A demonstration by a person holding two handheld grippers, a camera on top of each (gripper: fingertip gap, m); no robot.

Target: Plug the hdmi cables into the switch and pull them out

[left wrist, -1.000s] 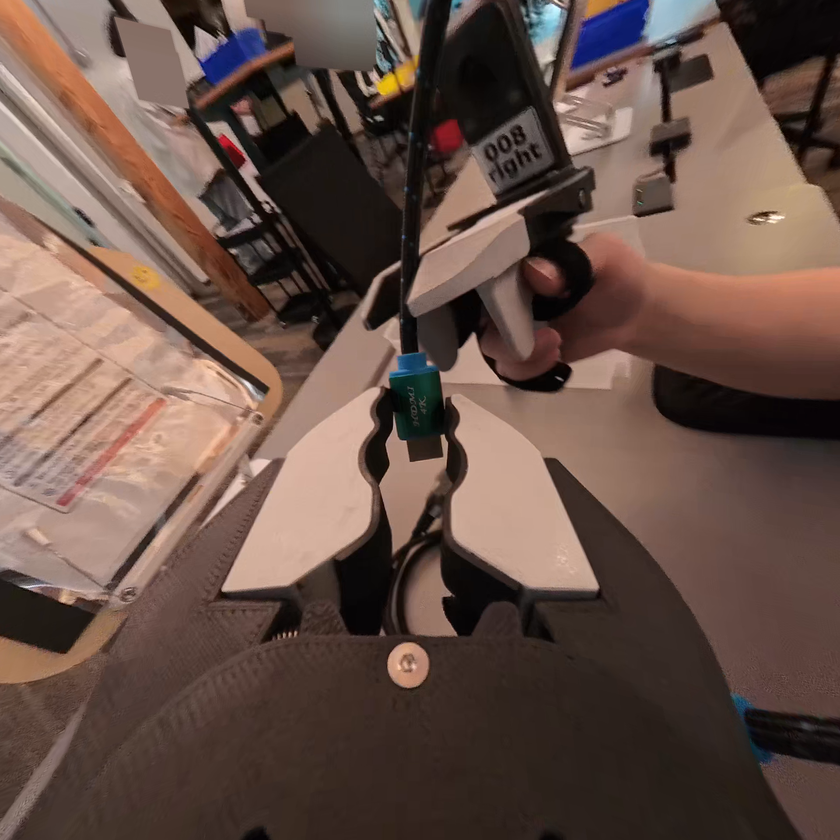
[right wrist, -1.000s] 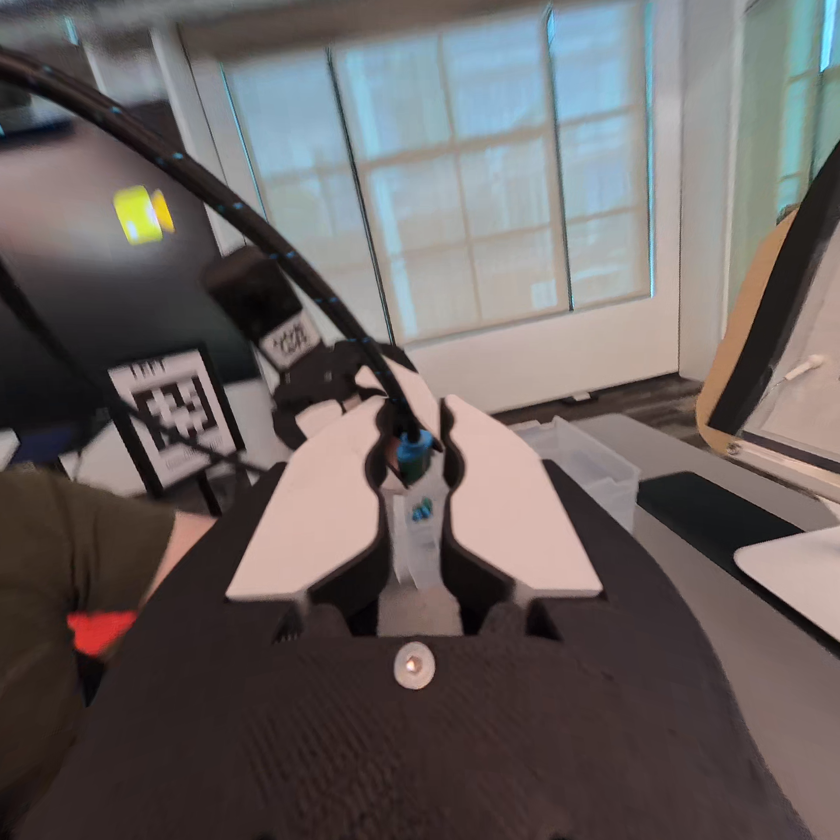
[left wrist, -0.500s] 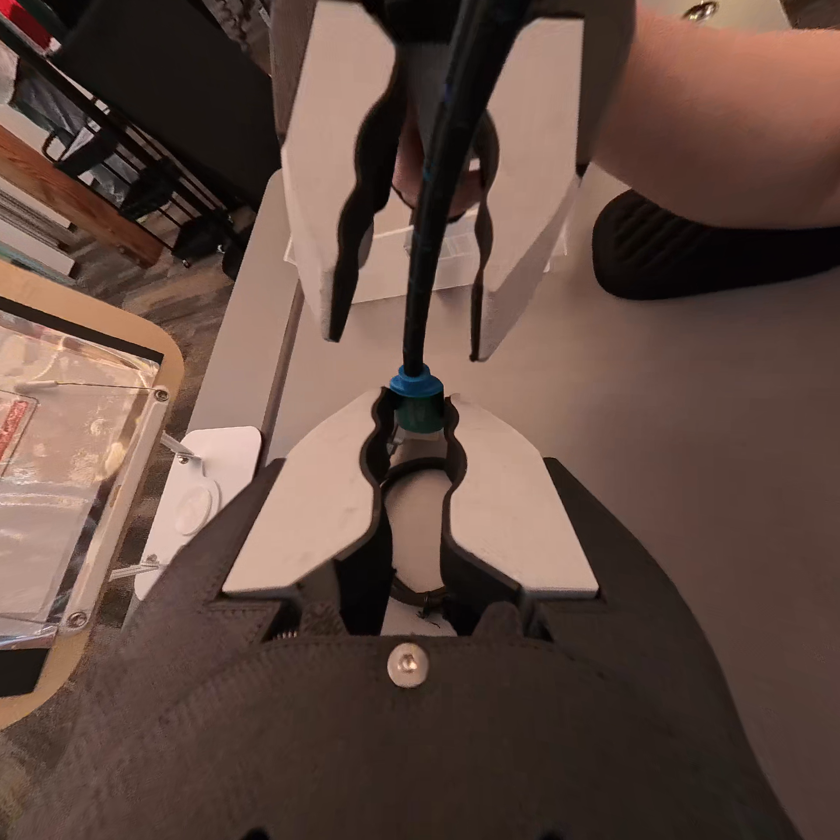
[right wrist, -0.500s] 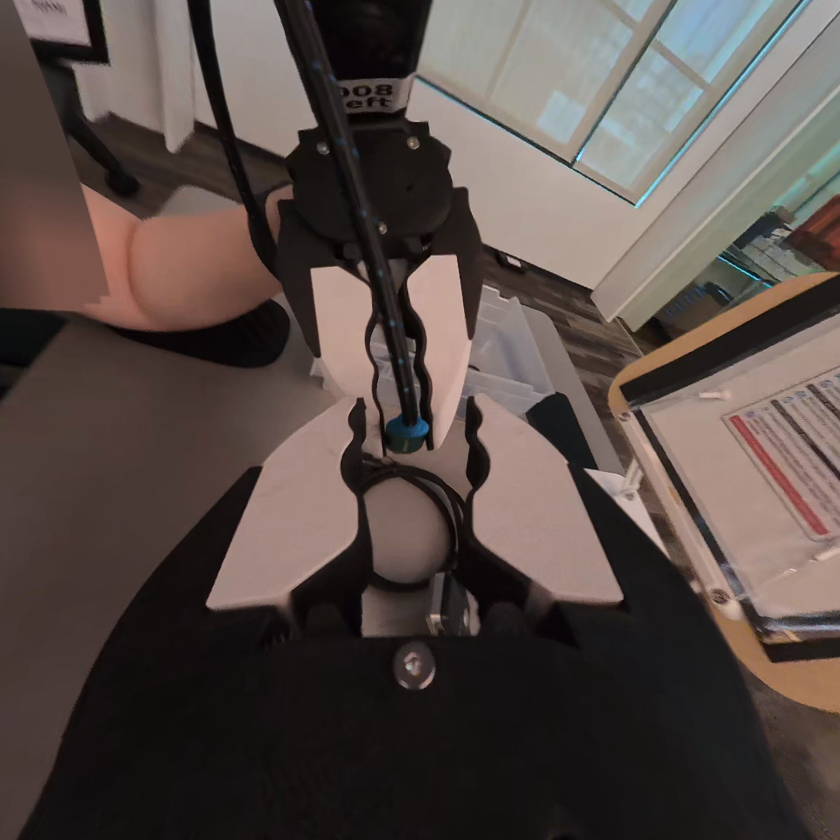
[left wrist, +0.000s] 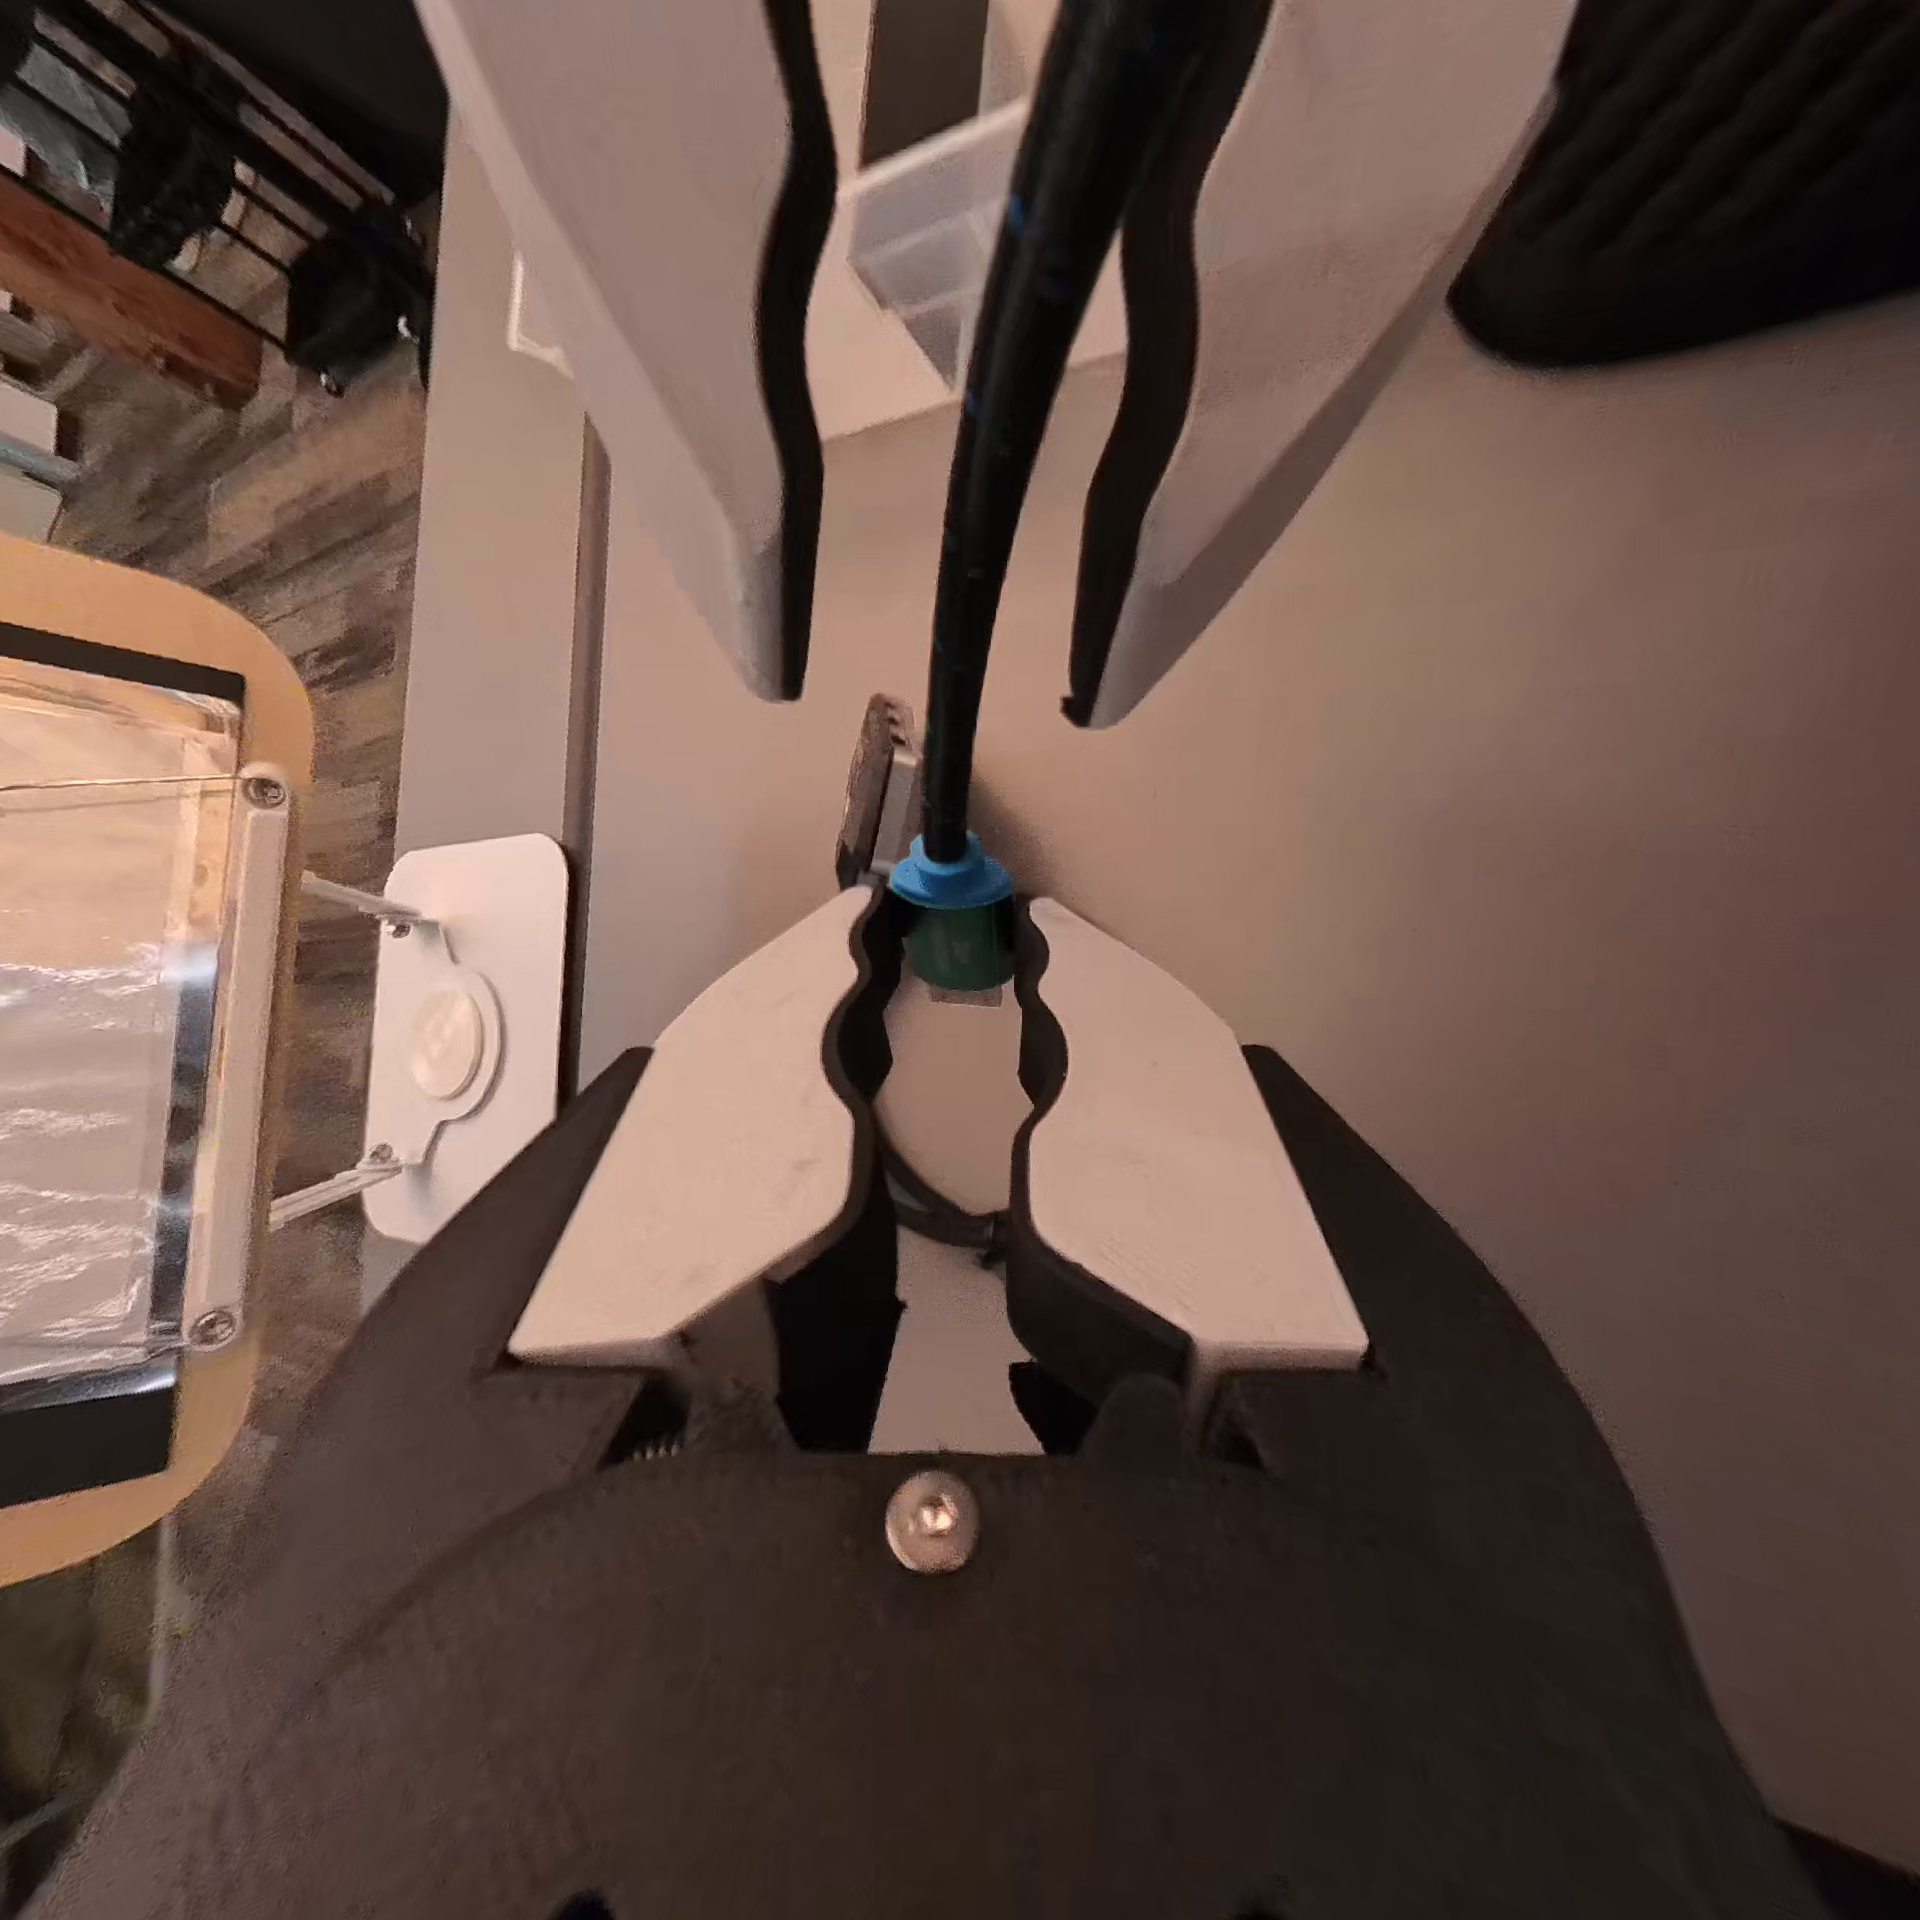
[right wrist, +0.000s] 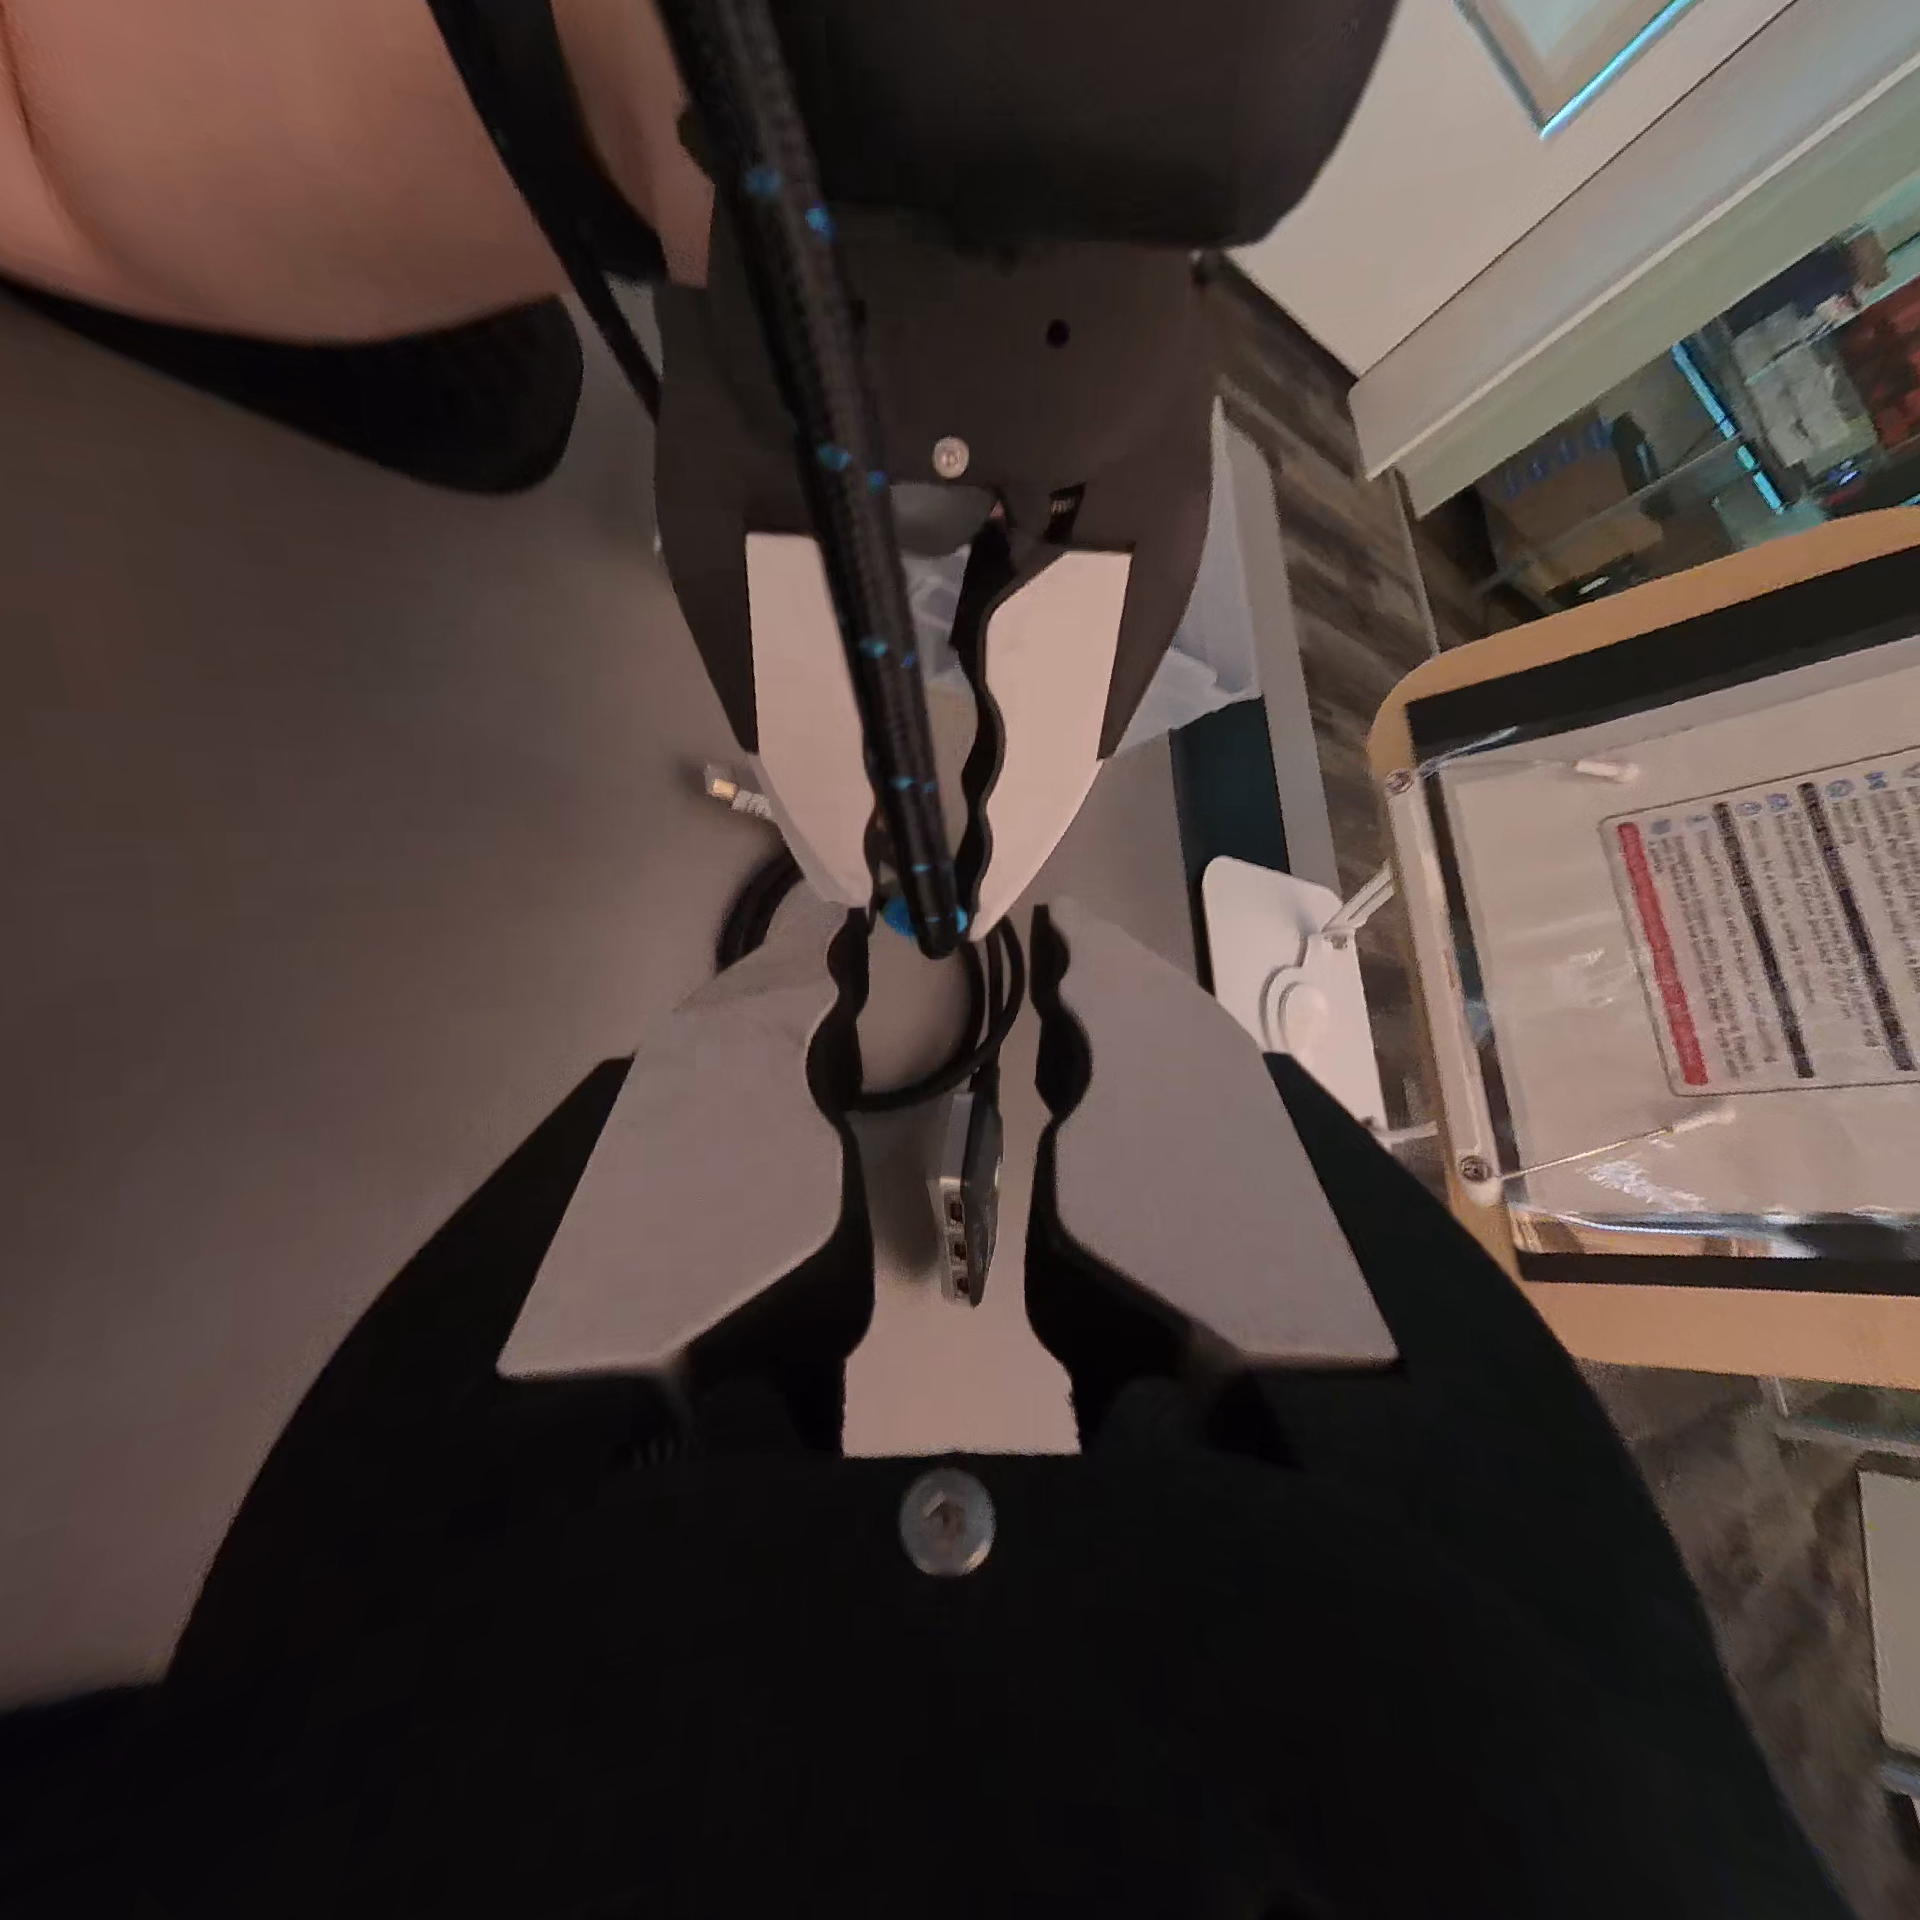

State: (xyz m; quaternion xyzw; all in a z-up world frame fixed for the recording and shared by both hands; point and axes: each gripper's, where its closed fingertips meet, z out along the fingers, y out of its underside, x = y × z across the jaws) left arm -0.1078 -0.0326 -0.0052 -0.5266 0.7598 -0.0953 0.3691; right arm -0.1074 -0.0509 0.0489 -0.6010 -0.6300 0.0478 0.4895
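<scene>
My left gripper (left wrist: 951,902) is shut on the green HDMI plug (left wrist: 951,951) with a blue collar, and points down at the grey table (left wrist: 1455,935). The plug's black braided cable (left wrist: 997,416) runs up between the fingers of my right gripper (left wrist: 930,701), which is open and faces the left one. The grey switch (left wrist: 878,790) lies just beyond the plug. In the right wrist view the switch (right wrist: 971,1195) lies on the table between my right gripper's (right wrist: 945,920) open fingers, with its thin black lead looped beside it. The left gripper (right wrist: 914,904) is tip to tip with it.
A clear plastic bin (left wrist: 914,239) sits at the table's far edge. A white stand base (left wrist: 468,1029) and an acrylic sign on a tan board (right wrist: 1714,935) are off the table's side. A black pad (left wrist: 1714,177) and a person's arm (right wrist: 208,156) are nearby. A small loose connector (right wrist: 727,790) lies on the table.
Both grippers have tilted down toward the table and come closer together. My right gripper has opened around the cable. My left gripper still holds the plug, now lower and next to the switch.
</scene>
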